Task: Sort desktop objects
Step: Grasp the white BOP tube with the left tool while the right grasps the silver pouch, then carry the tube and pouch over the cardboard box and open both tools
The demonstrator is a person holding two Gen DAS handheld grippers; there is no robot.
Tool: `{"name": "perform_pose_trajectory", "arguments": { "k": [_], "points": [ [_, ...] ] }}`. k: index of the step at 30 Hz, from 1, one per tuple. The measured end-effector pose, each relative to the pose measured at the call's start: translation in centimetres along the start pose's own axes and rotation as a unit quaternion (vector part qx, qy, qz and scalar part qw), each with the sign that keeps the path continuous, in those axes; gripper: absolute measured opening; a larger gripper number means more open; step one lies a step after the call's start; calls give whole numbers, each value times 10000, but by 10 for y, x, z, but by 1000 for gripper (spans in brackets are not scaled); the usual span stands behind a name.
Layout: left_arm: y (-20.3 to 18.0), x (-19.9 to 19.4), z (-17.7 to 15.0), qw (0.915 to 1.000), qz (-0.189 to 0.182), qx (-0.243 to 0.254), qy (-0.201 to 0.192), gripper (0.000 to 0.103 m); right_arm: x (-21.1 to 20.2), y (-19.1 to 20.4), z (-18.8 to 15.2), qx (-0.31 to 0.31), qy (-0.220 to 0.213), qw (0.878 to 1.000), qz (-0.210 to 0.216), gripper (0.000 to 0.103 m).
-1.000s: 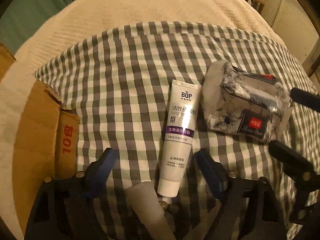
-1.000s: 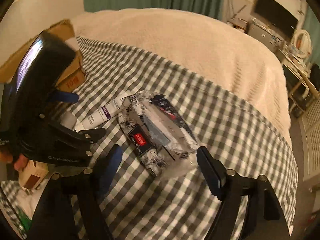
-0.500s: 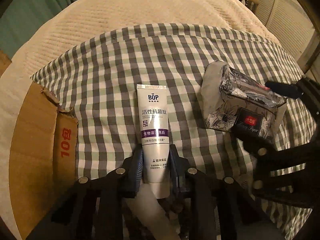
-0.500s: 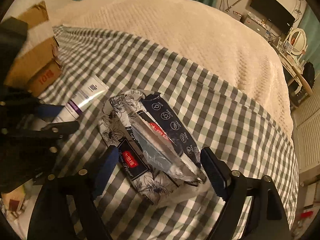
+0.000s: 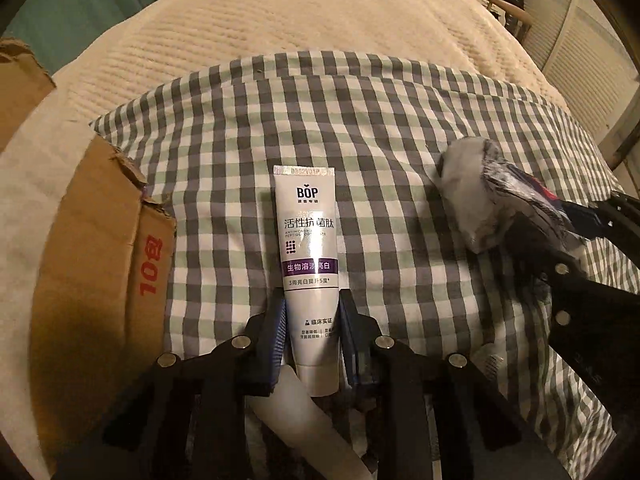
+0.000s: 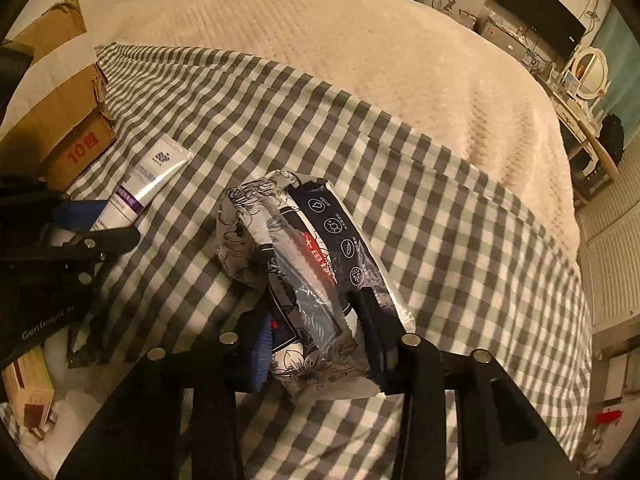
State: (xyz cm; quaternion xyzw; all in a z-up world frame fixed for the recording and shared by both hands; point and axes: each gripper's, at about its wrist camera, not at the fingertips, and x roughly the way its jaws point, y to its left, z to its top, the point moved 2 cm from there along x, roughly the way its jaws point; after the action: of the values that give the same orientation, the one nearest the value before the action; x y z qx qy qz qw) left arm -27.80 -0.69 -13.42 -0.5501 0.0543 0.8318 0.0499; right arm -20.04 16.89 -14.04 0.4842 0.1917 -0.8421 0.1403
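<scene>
Left gripper [image 5: 312,328] is clamped on the toothpaste tube [image 5: 310,264], pads on both sides of the lower body just above the cap end; crimped end points away over the checked cloth [image 5: 380,120]. Tube looks light, with a glossy skin that could slip. The body likely squashes, so the stiffer shoulder near the cap is the better hold, which is roughly where the pads sit.

Right gripper [image 6: 316,344] jaws have just been closing, and now pinch the tissue pack [image 6: 304,264] across its near end, wrapper bulging between the pads. The pack seems soft and light, with slick crinkly film. The far end will probably sag, so a hold nearer the middle would carry it flatter.

Cardboard box [image 5: 100,264] sits at the cloth's left edge, close beside the tube; it looks like the likely drop spot.
</scene>
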Motion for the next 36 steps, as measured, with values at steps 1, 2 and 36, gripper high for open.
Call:
{"name": "perform_pose_trajectory", "arguments": {
  "k": [1, 2, 36],
  "points": [
    [-3, -3, -3, 10000, -15, -6, -12, 25, -4, 0, -1, -14, -28, 10000, -5, 36],
    [-2, -9, -2, 10000, -11, -10, -38, 25, -9, 0, -3, -59, -63, 10000, -47, 35],
    [80, -241, 6, 9861, -555, -519, -1476, 25, -248, 60, 40, 207, -1229, 9920, -184, 34]
  ]
}}
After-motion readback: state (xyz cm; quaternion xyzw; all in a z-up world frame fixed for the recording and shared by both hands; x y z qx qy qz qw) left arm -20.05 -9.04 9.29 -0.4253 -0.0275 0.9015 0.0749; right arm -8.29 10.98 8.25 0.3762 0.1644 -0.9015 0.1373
